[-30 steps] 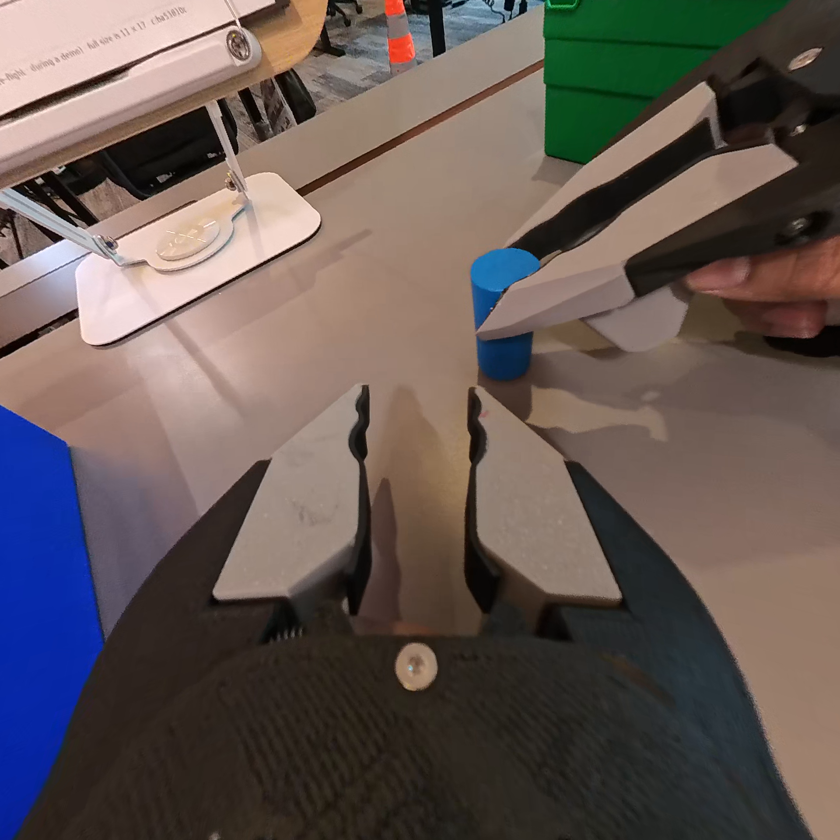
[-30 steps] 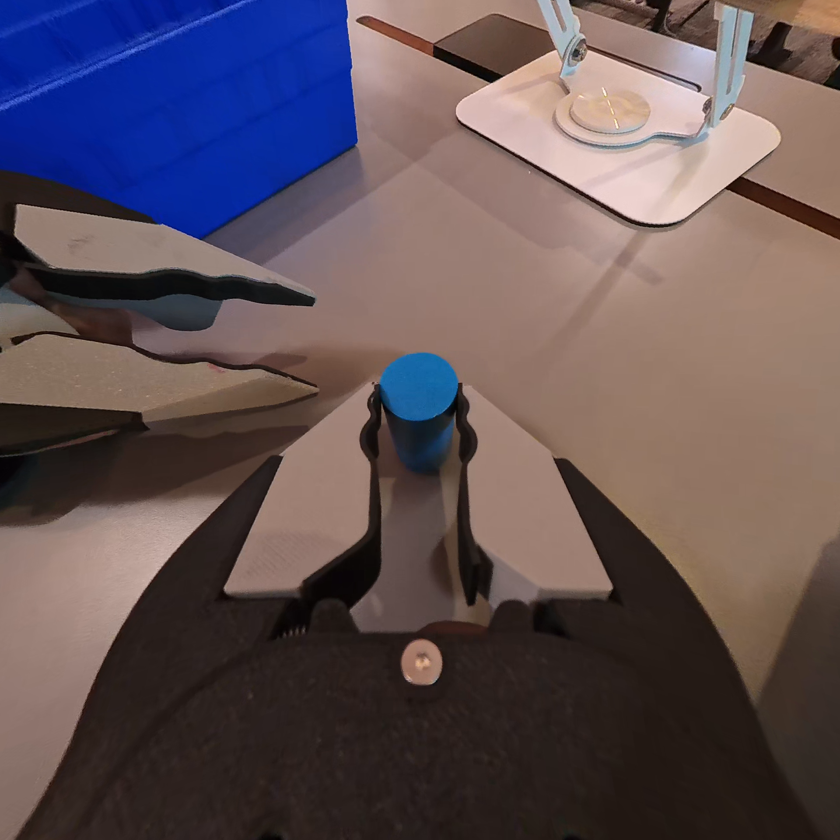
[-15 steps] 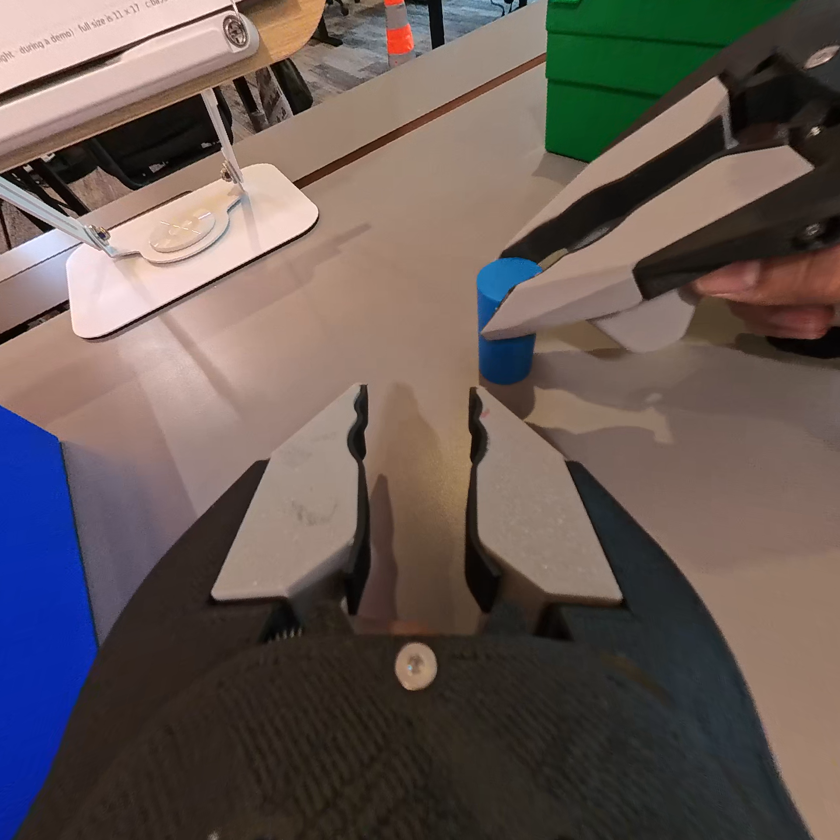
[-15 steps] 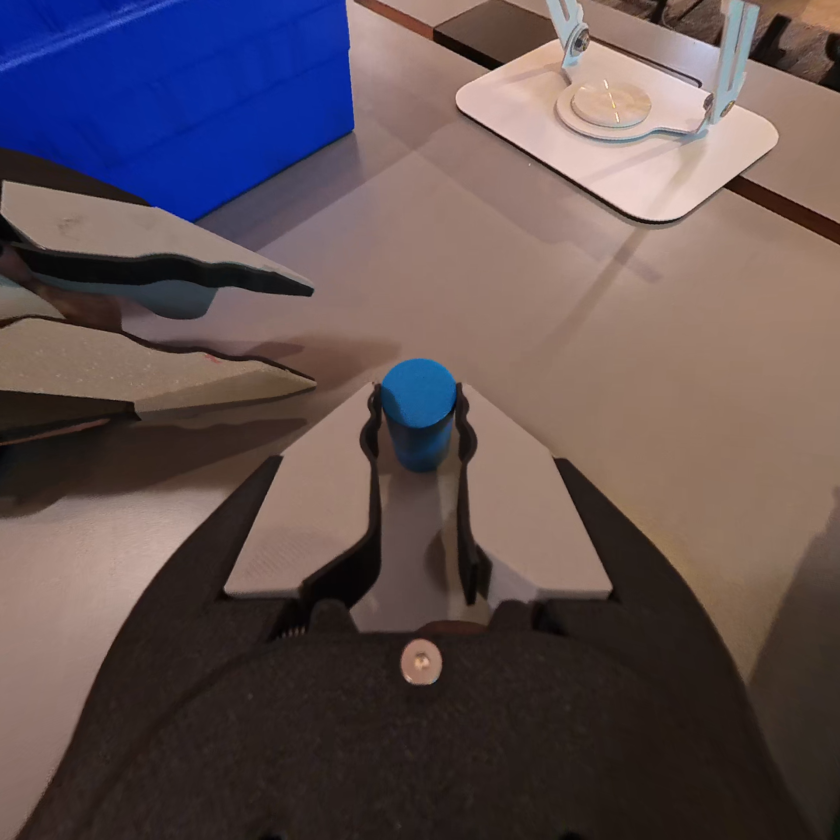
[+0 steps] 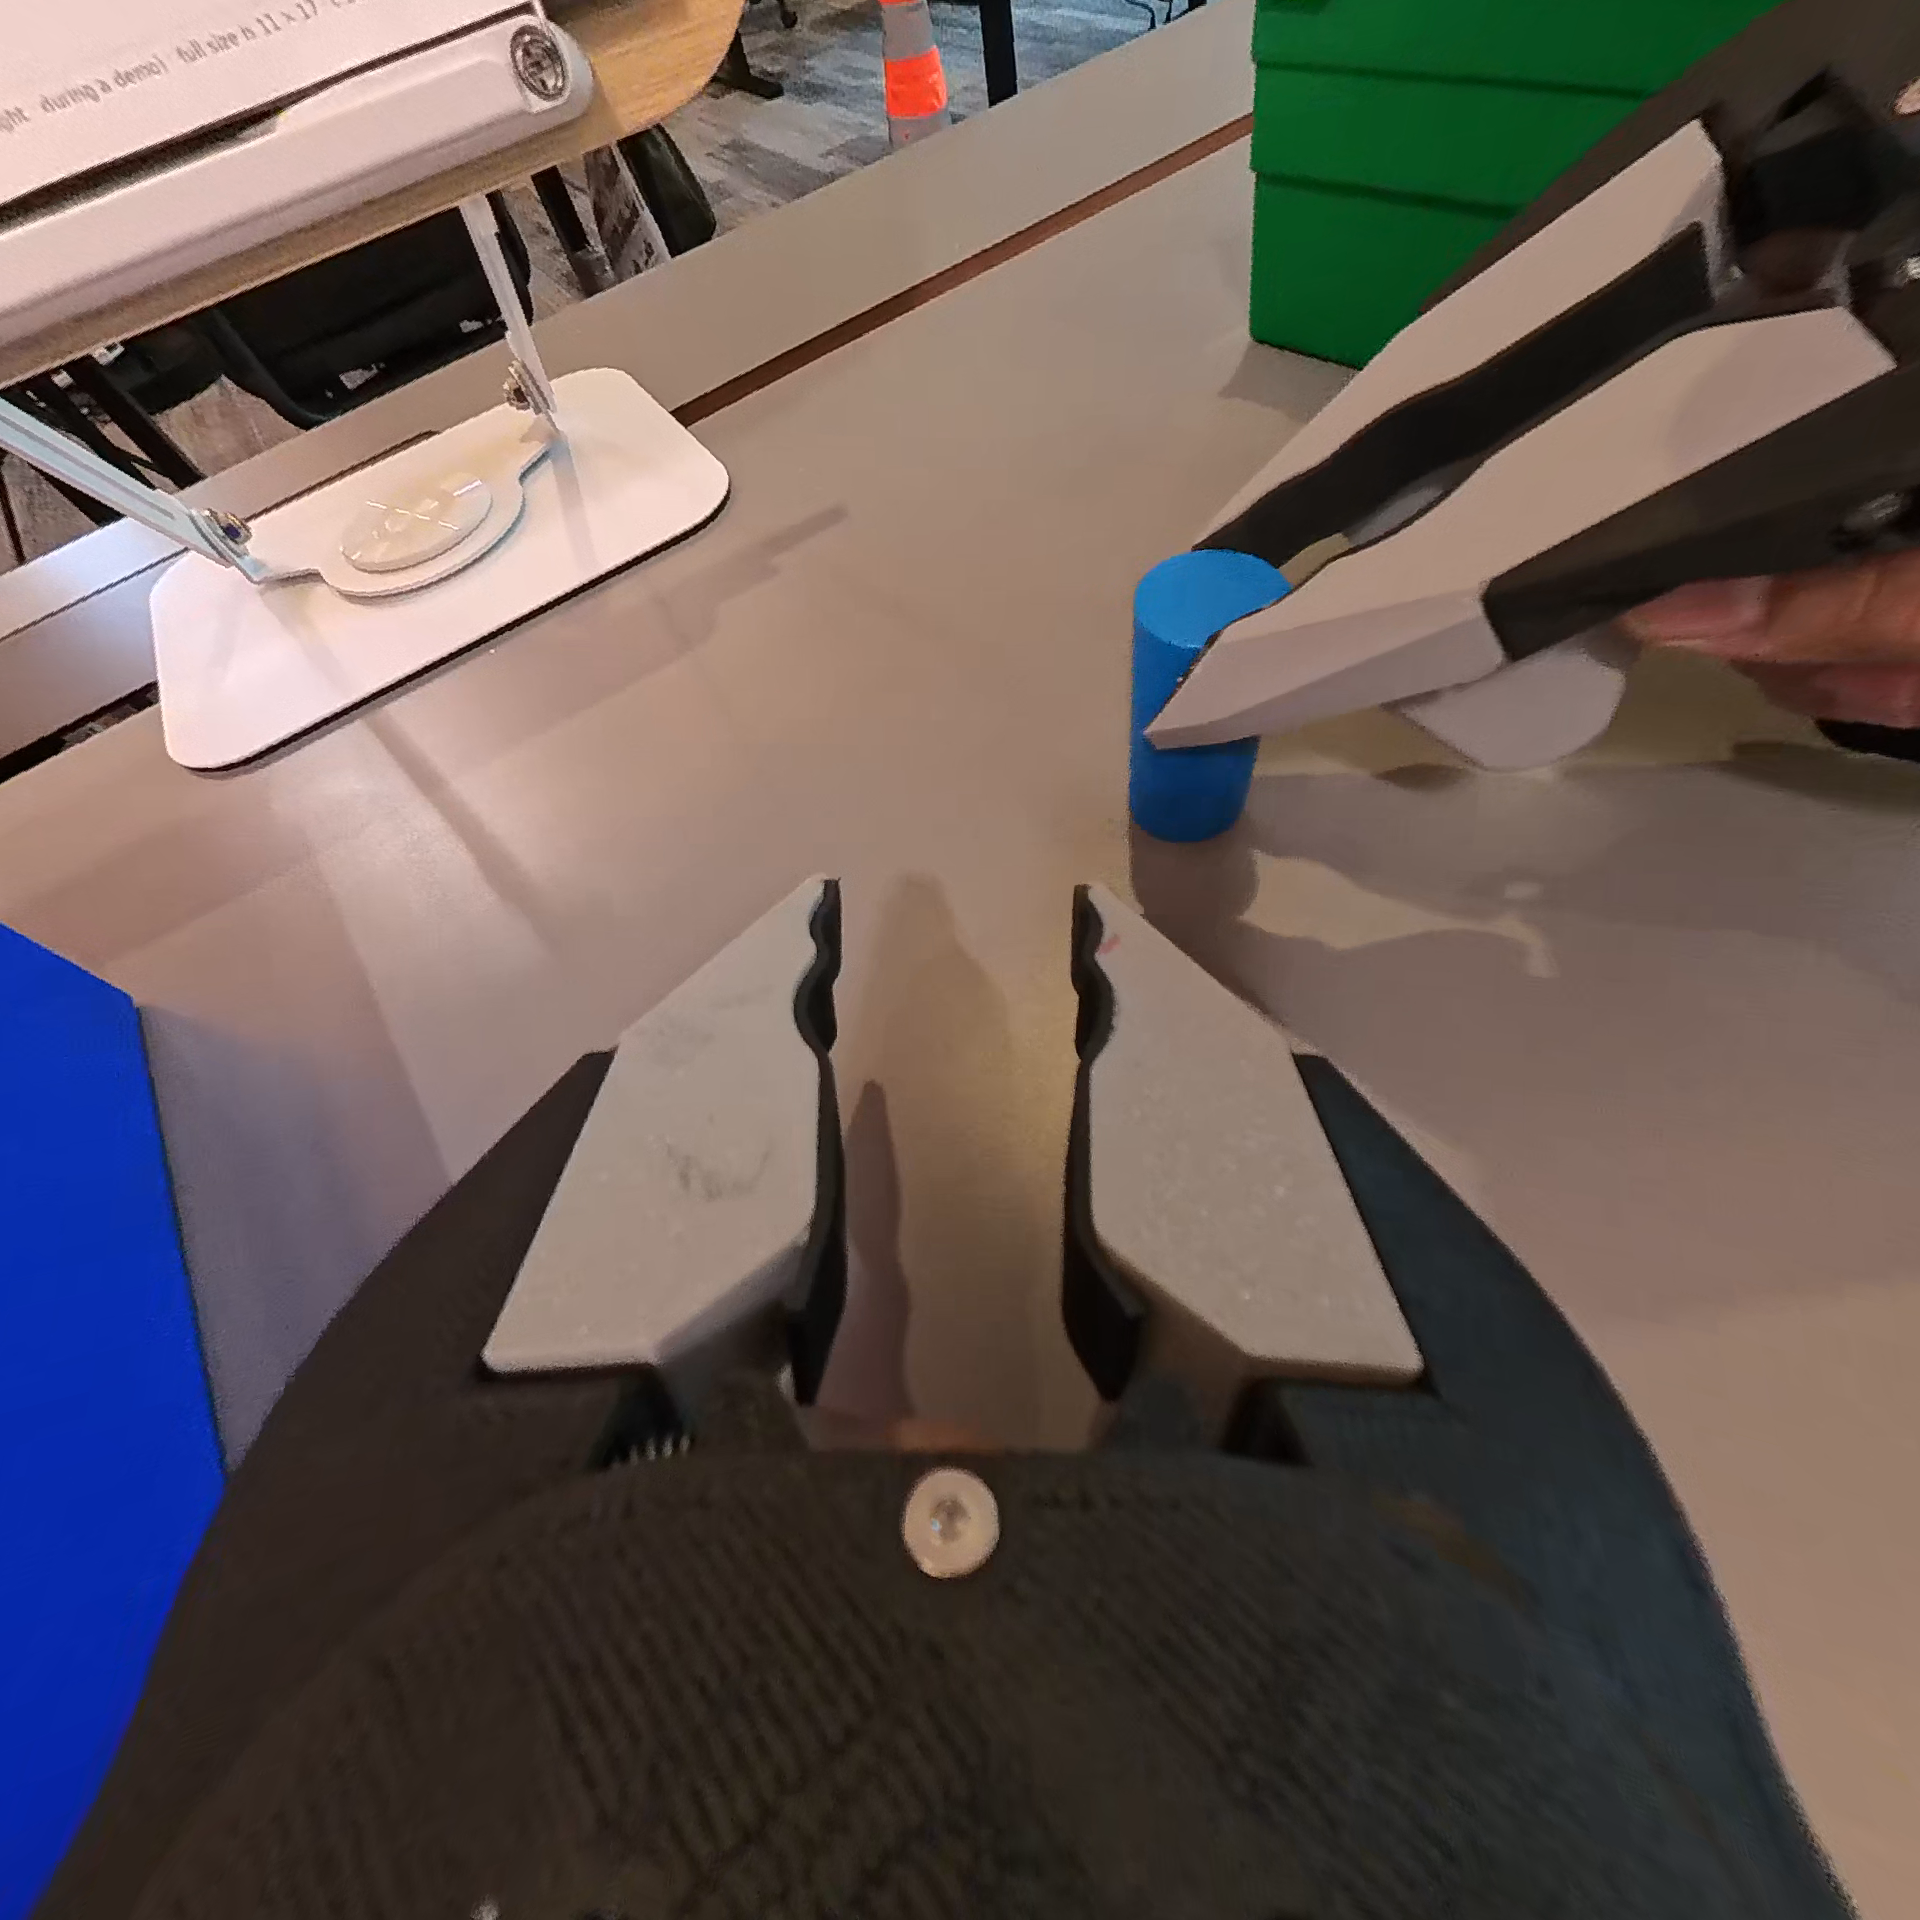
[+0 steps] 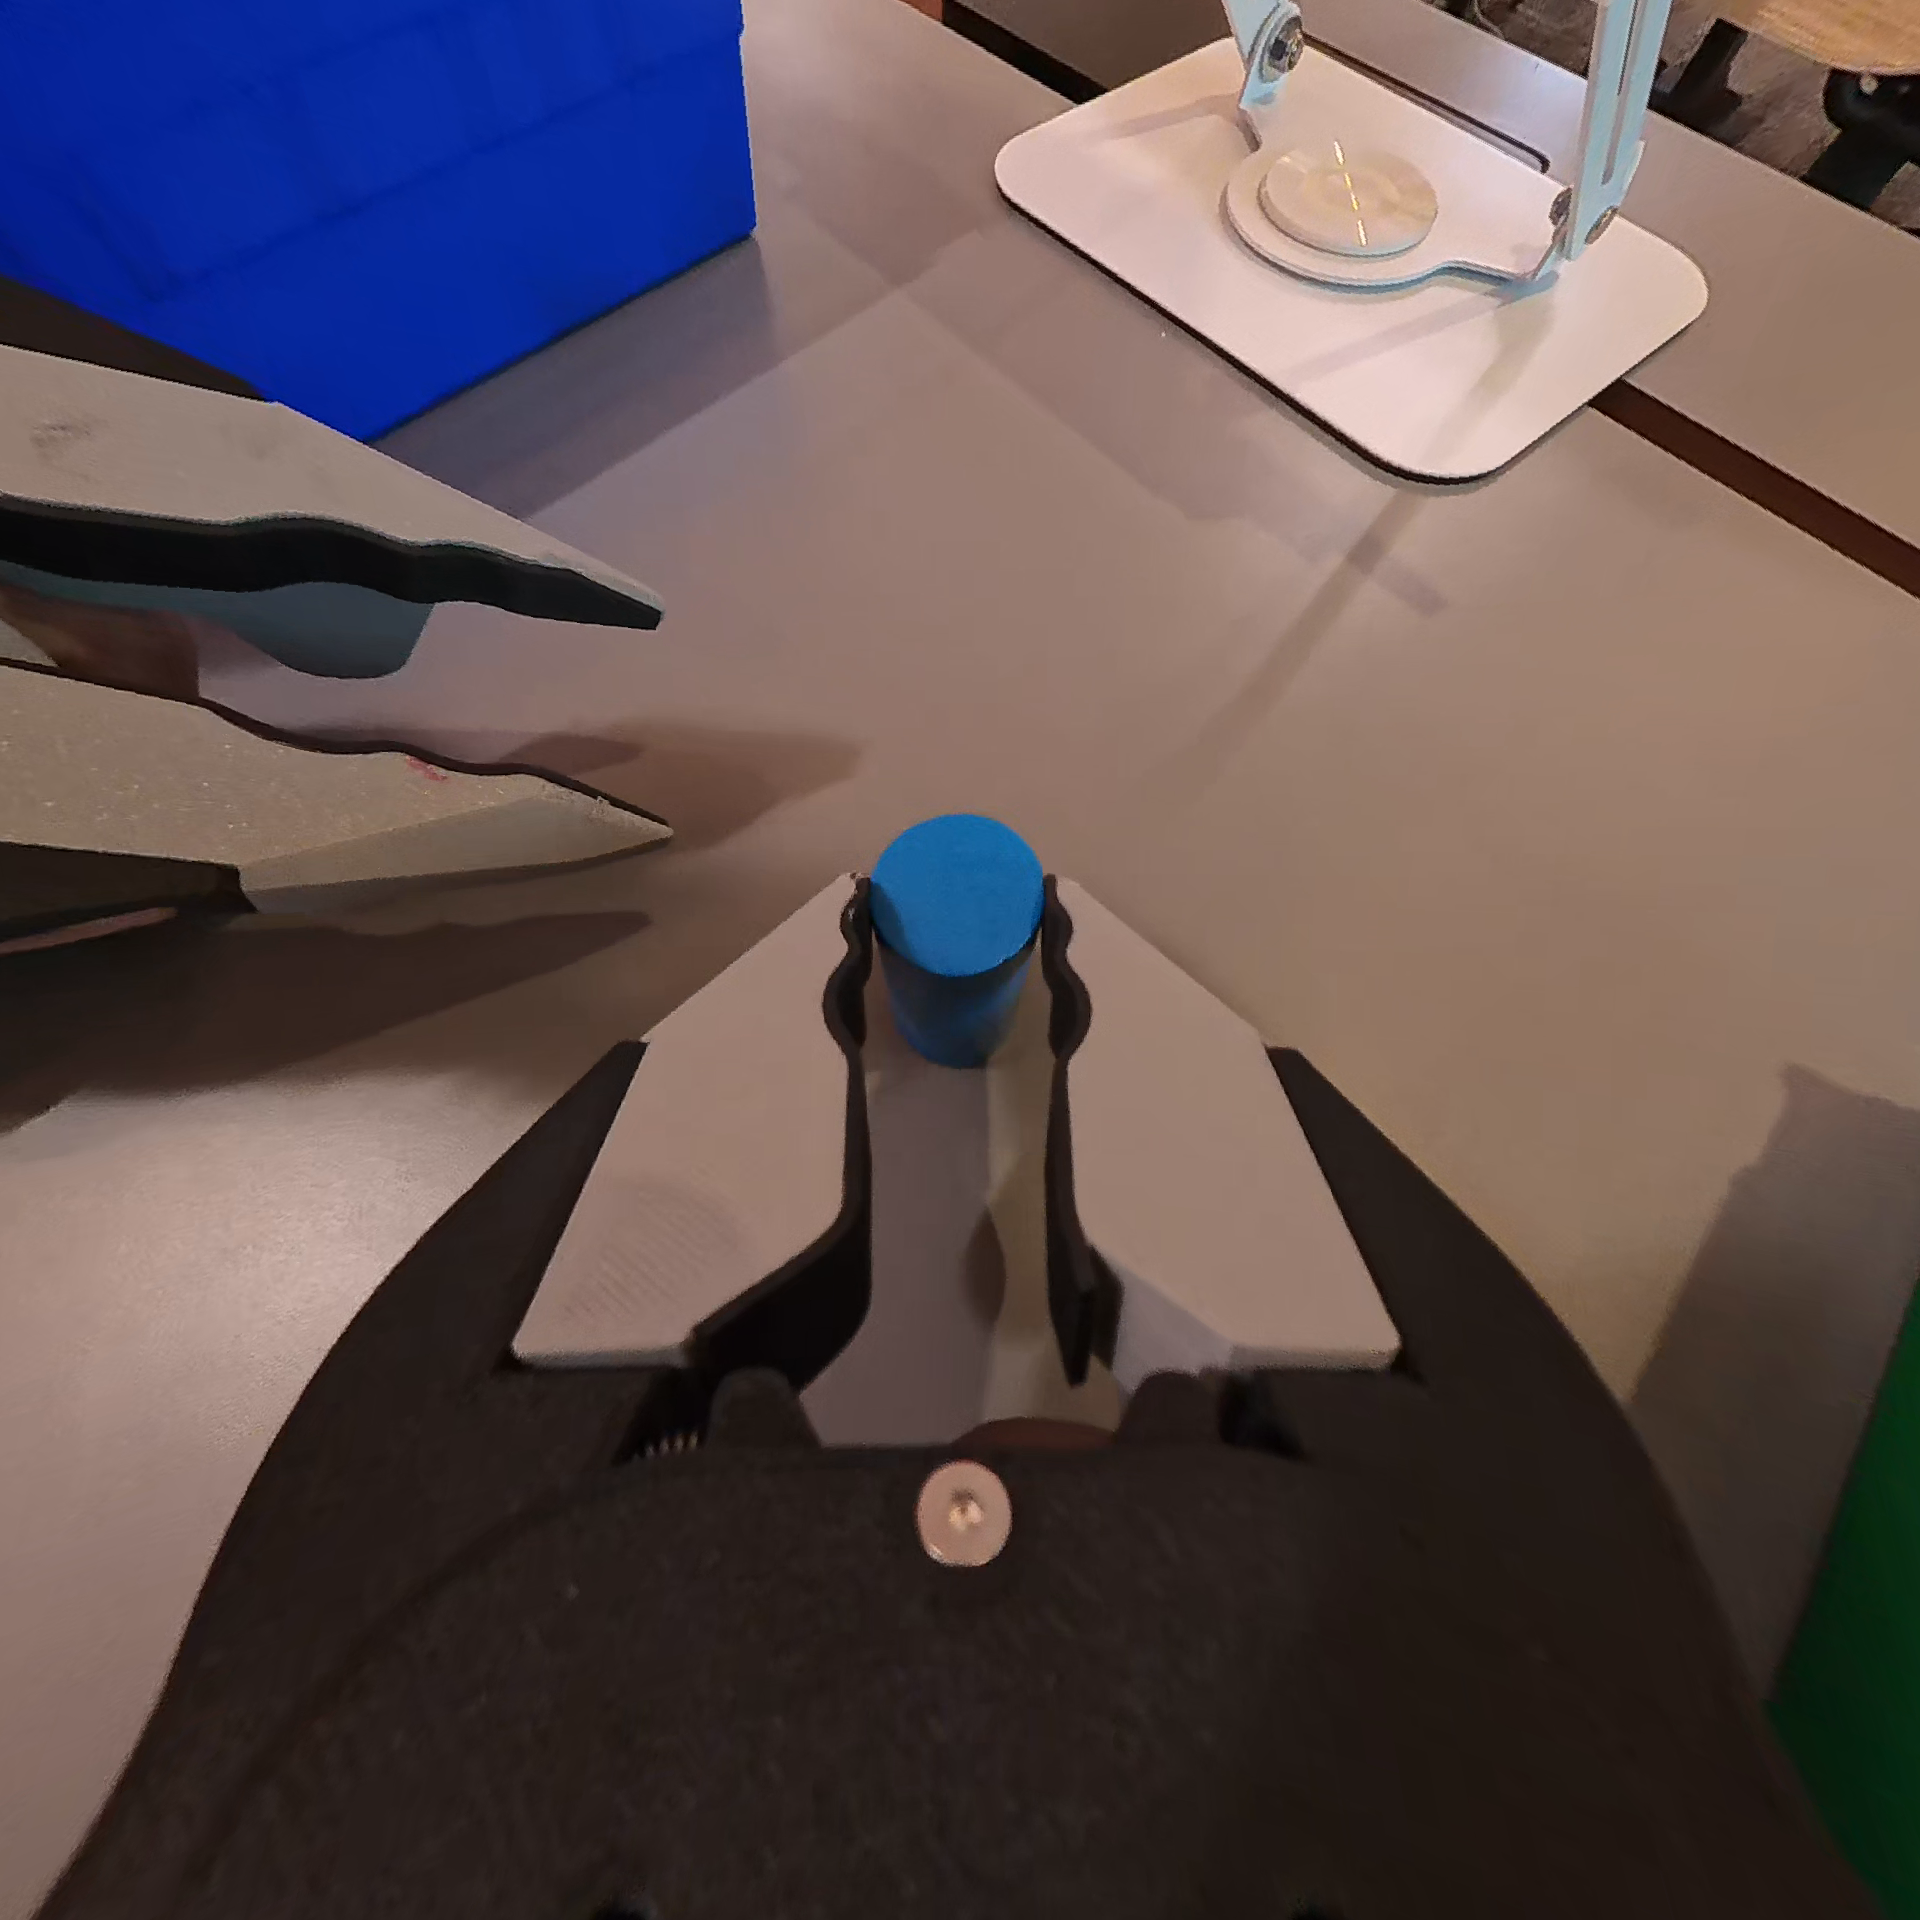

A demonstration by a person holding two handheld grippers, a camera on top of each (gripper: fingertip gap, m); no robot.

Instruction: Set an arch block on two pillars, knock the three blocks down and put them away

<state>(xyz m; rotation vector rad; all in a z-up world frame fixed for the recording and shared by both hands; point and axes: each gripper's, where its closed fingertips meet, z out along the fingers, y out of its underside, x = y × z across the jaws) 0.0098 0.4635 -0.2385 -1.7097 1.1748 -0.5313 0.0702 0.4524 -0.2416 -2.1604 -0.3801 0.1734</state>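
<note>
Upright on the worktop [image 6: 1351,831], long axis vertical, the blue pillar [image 6: 954,935] sits clamped between the right gripper [image 6: 954,904] fingers, while the left gripper [image 5: 951,904], nearby, gapes empty.

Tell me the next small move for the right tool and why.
Probably open the right tool and back off. Its fingers sit on either side of the blue cylinder, which stands upright with its base on the table, so the pillar looks placed. The left tool is open and empty.
</note>
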